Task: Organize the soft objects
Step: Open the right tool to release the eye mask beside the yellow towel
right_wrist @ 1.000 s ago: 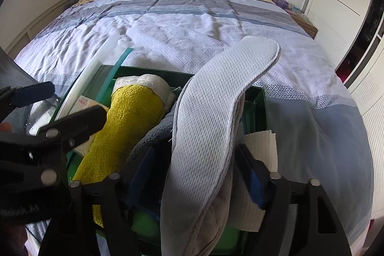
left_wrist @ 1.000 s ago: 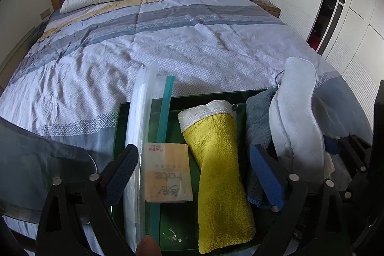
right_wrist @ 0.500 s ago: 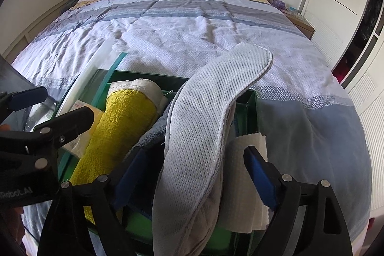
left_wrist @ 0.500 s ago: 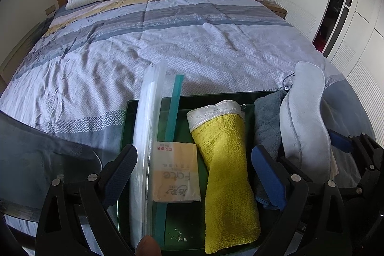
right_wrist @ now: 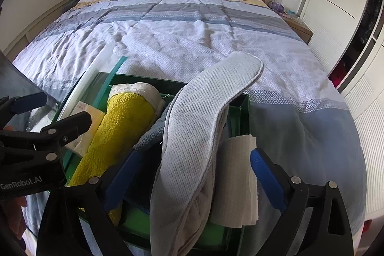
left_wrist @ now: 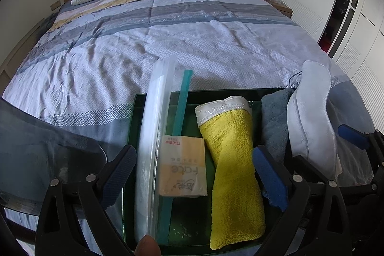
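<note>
**Both my grippers spread wide over the green tray**

My left gripper [left_wrist: 194, 174] hangs over the green tray [left_wrist: 192, 94] at the foot of the bed [left_wrist: 192, 40], its jaws having just opened further; they stand wide apart and press on nothing. Between them, lying in the tray, are the tissue pack [left_wrist: 183, 167] and the rolled yellow towel [left_wrist: 234, 174], with a clear plastic bag [left_wrist: 153, 136] along the tray's left side, close by my left finger.

My right gripper [right_wrist: 194, 176] has also just been opening. The white insole [right_wrist: 199, 136] stands between its blue pads, leaning up out of the tray's right end, but neither pad presses on it.

The right wrist view alone shows a folded white paper towel [right_wrist: 237, 179] tucked just right of the insole, and my left gripper [right_wrist: 48, 126] seen from the side. The left wrist view alone shows the tissue pack's whole face, crumbs on the tray floor, and the grey-blue cloth [left_wrist: 276, 121] between towel and insole.
</note>
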`<state>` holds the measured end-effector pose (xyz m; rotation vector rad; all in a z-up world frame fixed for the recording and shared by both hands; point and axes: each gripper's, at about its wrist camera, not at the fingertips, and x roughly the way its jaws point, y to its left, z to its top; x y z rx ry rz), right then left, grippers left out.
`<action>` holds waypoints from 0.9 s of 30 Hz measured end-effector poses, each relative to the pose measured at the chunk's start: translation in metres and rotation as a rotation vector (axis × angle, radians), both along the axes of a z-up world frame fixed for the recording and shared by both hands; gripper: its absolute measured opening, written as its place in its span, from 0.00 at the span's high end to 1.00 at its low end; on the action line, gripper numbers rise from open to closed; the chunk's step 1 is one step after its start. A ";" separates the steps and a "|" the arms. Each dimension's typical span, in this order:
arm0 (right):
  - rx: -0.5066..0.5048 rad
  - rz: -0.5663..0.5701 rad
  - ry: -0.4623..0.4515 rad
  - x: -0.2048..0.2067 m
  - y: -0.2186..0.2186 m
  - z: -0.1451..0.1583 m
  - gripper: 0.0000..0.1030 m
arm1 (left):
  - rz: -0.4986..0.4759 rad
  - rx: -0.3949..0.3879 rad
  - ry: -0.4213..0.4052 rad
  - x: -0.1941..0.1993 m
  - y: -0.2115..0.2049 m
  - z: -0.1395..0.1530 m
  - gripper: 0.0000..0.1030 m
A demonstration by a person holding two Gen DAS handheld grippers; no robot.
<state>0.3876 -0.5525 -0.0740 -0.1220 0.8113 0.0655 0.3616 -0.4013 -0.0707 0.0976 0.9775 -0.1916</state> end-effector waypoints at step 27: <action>-0.070 -0.001 -0.040 -0.027 -0.001 0.011 0.00 | -0.014 -0.061 -0.030 -0.013 -0.003 0.007 0.01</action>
